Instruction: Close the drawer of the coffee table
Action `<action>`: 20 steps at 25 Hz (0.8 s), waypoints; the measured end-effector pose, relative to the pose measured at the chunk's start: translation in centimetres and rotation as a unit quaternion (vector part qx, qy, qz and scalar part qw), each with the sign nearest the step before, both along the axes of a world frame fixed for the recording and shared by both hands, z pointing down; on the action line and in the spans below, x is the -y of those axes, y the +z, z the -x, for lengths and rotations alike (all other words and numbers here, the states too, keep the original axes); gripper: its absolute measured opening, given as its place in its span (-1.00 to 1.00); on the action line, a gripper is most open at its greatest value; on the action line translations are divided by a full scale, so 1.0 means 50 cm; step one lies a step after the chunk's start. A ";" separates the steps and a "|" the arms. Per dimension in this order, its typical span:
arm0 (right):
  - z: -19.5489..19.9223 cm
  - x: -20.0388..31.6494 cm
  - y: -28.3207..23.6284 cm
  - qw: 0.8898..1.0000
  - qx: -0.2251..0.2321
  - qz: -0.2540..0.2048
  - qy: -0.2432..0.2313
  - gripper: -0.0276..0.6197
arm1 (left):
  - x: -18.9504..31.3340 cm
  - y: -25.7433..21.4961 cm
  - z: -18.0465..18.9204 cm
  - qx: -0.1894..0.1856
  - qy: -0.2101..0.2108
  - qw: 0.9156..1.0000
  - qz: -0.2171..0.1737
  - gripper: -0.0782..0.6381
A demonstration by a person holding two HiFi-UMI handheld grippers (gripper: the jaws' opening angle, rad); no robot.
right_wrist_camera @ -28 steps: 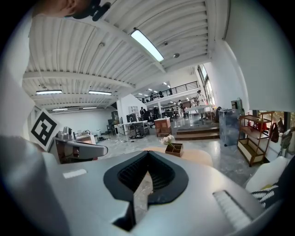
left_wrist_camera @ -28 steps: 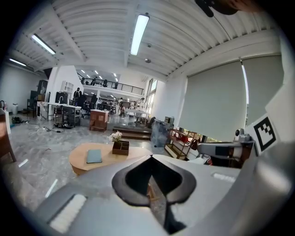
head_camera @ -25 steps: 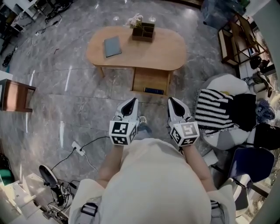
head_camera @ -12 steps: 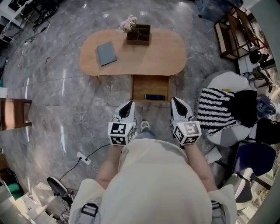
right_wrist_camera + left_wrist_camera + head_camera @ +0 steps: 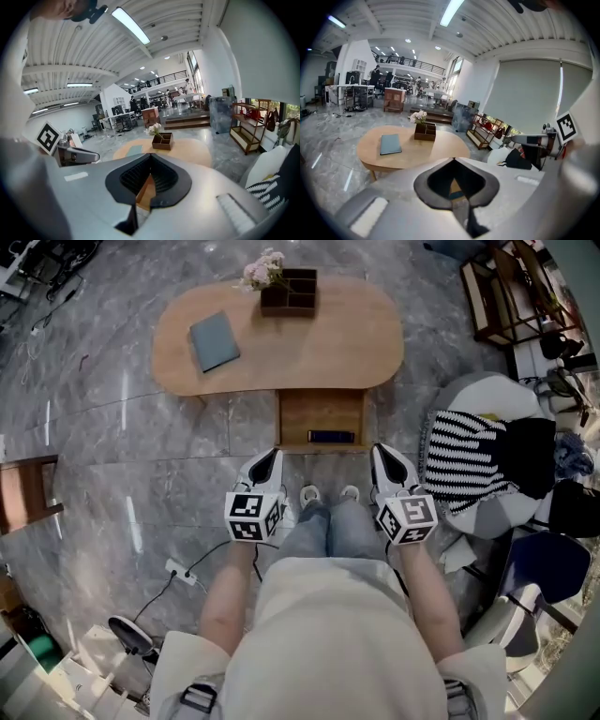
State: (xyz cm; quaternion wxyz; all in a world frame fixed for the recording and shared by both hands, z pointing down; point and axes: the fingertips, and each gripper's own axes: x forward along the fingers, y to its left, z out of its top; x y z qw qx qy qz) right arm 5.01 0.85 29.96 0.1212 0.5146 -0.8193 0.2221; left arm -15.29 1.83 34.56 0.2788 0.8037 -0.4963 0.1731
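Head view, looking steeply down. The oval wooden bench (image 5: 319, 348) is seen at the top of the field, standing on a grey marbled floor (image 5: 141, 456). The drawer (image 5: 322, 416) is shown pulled out from under the near edge of the bench, right of its middle, with its inside exposed; a dark flat object (image 5: 331, 437) lies in it against the front wall. On the bench top a blue-grey book (image 5: 214, 341) is placed toward the left end, and a compartmented wooden box (image 5: 289, 292) is set at the far edge, with pale flowers (image 5: 262, 270) just at its left. The left gripper (image 5: 267, 457) and the right gripper (image 5: 384, 454) are held side by side on the near side of the bench, both pointed toward it, one at each front corner of the drawer and clear of it. In each gripper view the two jaws are seen brought together at their tips, with nothing clamped between them. The person's shoes (image 5: 309, 494) are visible between the two grippers, near the drawer front. A striped cushion (image 5: 466, 465) lies to the right of the bench.
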 end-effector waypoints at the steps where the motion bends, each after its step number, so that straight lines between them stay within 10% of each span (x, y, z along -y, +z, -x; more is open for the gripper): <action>1: -0.005 0.002 0.018 1.000 -0.004 0.006 -0.002 -0.91 | 0.003 0.019 0.001 -0.001 0.000 1.000 0.006 -0.78; 20: -0.136 -0.022 0.552 0.985 -0.067 0.156 0.010 -0.82 | -0.044 0.526 0.027 0.055 0.001 0.988 0.141 -0.74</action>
